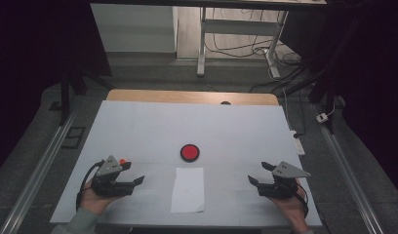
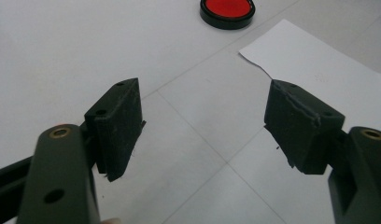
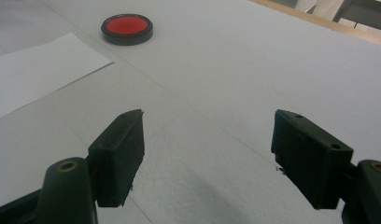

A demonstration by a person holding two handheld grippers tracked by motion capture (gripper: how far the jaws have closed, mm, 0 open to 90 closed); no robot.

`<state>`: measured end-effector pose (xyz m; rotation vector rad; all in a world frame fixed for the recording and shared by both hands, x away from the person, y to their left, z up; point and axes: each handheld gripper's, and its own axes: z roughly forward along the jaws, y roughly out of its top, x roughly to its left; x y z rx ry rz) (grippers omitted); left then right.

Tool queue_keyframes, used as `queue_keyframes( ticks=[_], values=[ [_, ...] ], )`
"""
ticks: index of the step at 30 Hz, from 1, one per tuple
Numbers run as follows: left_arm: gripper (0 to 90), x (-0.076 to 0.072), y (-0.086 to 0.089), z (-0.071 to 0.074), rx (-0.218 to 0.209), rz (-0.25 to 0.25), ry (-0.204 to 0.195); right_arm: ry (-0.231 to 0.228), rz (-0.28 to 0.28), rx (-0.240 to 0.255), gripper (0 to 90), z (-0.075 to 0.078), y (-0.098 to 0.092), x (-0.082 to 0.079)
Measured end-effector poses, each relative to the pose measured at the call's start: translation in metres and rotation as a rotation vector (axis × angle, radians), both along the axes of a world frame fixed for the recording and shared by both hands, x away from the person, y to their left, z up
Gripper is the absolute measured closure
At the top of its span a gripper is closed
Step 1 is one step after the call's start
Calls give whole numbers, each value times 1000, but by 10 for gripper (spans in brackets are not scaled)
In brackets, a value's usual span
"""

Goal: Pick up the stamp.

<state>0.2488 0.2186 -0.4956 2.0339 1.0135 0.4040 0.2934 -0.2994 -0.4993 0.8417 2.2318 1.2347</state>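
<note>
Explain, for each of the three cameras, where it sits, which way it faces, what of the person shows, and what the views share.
High view: above the person's side, facing forward and down on the white-covered table; forearms, left gripper, right gripper.
Left gripper view: rides the left gripper, facing the round red black-rimmed disc and white paper sheet; open jaws.
Right gripper view: rides the right gripper, facing across the table; open jaws.
Shared: disc and sheet.

Dim overall, with dark vignetting at both upper corners of the high view. Evenly lit, soft faint shadows on the table (image 1: 138, 126). Slightly grainy and soft throughout; near foreground blurred along the bottom of both gripper views. No harsh glare.
</note>
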Motion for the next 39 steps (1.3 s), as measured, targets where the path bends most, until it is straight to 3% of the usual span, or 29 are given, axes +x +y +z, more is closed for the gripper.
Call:
queue_keyframes(
  ticks=[11,16,28,39],
  values=[
    [279,25,6,12,31,33,57,6,-8,-5,260,0,0,0],
    [279,33,14,12,34,60,58,9,-6,-4,260,-2,0,1],
    [279,33,39,3,46,102,93,16,-9,-14,264,-3,2,0],
    [276,37,43,-7,75,129,105,23,-12,-13,268,-5,1,1]
  ],
)
